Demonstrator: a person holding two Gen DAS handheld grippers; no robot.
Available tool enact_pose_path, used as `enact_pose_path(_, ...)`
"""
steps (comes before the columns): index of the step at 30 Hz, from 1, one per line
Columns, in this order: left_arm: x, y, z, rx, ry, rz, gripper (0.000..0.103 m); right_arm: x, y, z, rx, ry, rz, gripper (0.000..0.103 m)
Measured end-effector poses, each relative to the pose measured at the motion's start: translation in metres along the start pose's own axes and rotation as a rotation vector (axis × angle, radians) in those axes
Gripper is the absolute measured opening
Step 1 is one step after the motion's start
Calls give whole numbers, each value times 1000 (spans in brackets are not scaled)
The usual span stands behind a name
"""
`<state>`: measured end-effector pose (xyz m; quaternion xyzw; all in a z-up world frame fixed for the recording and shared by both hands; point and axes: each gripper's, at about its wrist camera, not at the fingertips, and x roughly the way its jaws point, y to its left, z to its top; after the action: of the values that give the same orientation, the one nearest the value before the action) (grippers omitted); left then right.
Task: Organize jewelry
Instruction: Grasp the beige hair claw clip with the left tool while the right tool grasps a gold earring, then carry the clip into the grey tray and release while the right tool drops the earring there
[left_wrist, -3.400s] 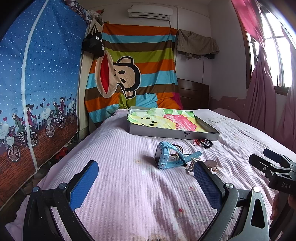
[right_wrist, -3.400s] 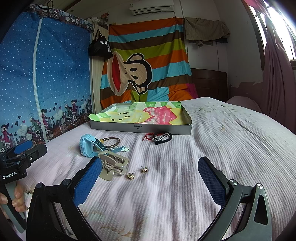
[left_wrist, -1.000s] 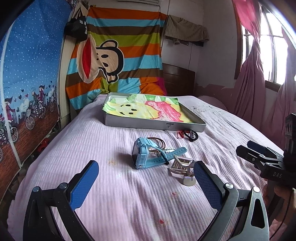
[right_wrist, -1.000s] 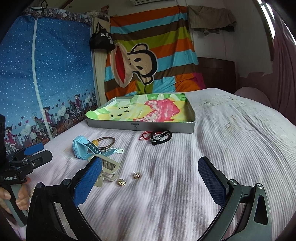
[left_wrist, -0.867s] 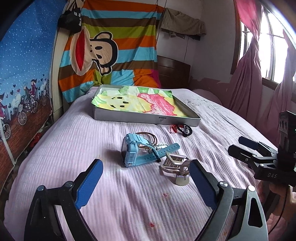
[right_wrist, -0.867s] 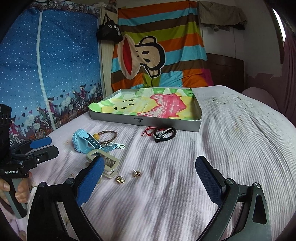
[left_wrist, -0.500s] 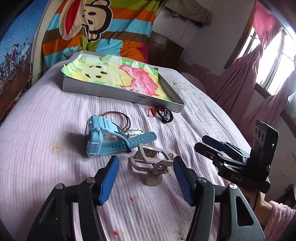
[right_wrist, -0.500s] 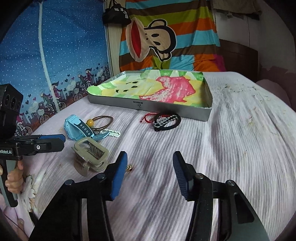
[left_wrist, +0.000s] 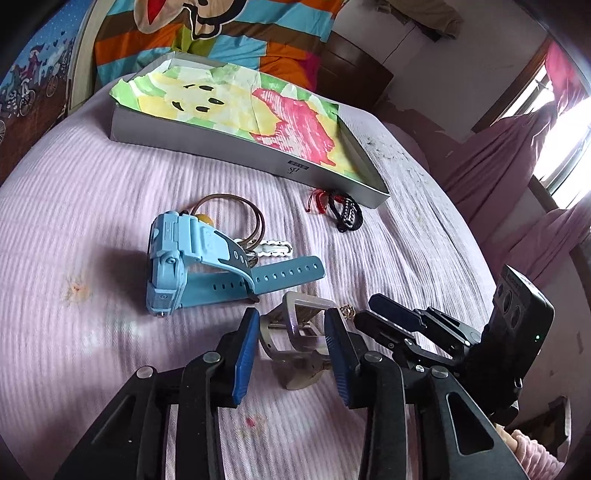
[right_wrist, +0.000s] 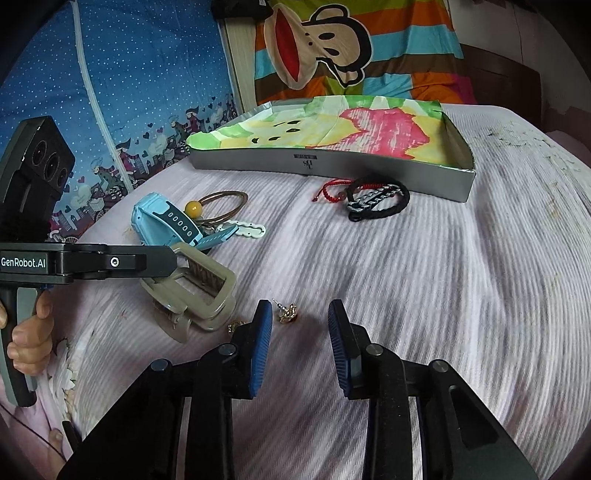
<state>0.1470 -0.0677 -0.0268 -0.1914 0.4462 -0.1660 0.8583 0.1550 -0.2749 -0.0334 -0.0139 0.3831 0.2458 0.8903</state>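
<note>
A beige hair claw clip (left_wrist: 295, 332) lies on the pink bedspread. My left gripper (left_wrist: 291, 321) has its blue pads against both sides of the clip. From the right wrist view it (right_wrist: 173, 258) reaches over the clip (right_wrist: 199, 291). My right gripper (right_wrist: 299, 314) is open and narrow, with a small gold earring (right_wrist: 288, 314) on the bed between its fingertips. A second earring (right_wrist: 234, 326) lies beside its left finger. Farther off are a blue watch (left_wrist: 184, 266), brown hair ties (left_wrist: 236, 206), a black bracelet (right_wrist: 380, 199) and a red cord (right_wrist: 328, 190).
A grey tray (right_wrist: 332, 162) lined with colourful paper stands at the back of the bed. A white wavy clip (right_wrist: 247, 229) lies by the watch. A blue fabric wardrobe (right_wrist: 129, 74) is on the left, pink curtains (left_wrist: 517, 147) on the right.
Both grippers have dropped toward the bed and narrowed. The left one has closed in around the hair clip; the right one has come down over the earring.
</note>
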Motion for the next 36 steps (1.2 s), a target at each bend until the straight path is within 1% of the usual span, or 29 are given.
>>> enact_pose_path(2,4,0,1,2,17,13,30,3,3,0,-9,9,5,28)
enact_pose_path(6,9,-2,4,10,40,39,30,8,6,-1,-11,24,7,28)
enact_pose_path(9,14,-5,7,25,69,57,27,9,4,-1,-7,29,8,28)
enact_pose_path(12,19,-8,10,31,96,64,22,11,3,0,-7,33,11,28)
enact_pose_path(15,19,-11,11,40,102,71,18,14,3,0,-7,36,15,28)
enact_pose_path(18,16,-15,10,51,96,71,14,18,3,1,6,45,26,17)
enact_pose_path(21,11,-20,8,63,81,50,9,18,-2,2,44,42,44,10)
enact_pose_path(23,7,-25,7,73,72,42,8,16,-5,1,69,34,60,10)
enact_pose_path(26,0,-34,5,87,52,21,5,11,-4,2,71,11,60,10)
enact_pose_path(28,-6,-40,4,105,31,27,5,5,-5,4,79,-14,66,10)
enact_pose_path(32,-21,-52,8,136,-37,26,5,-8,-9,11,89,-73,62,10)
enact_pose_path(36,-35,-63,23,158,-131,61,5,-14,-14,22,96,-133,52,10)
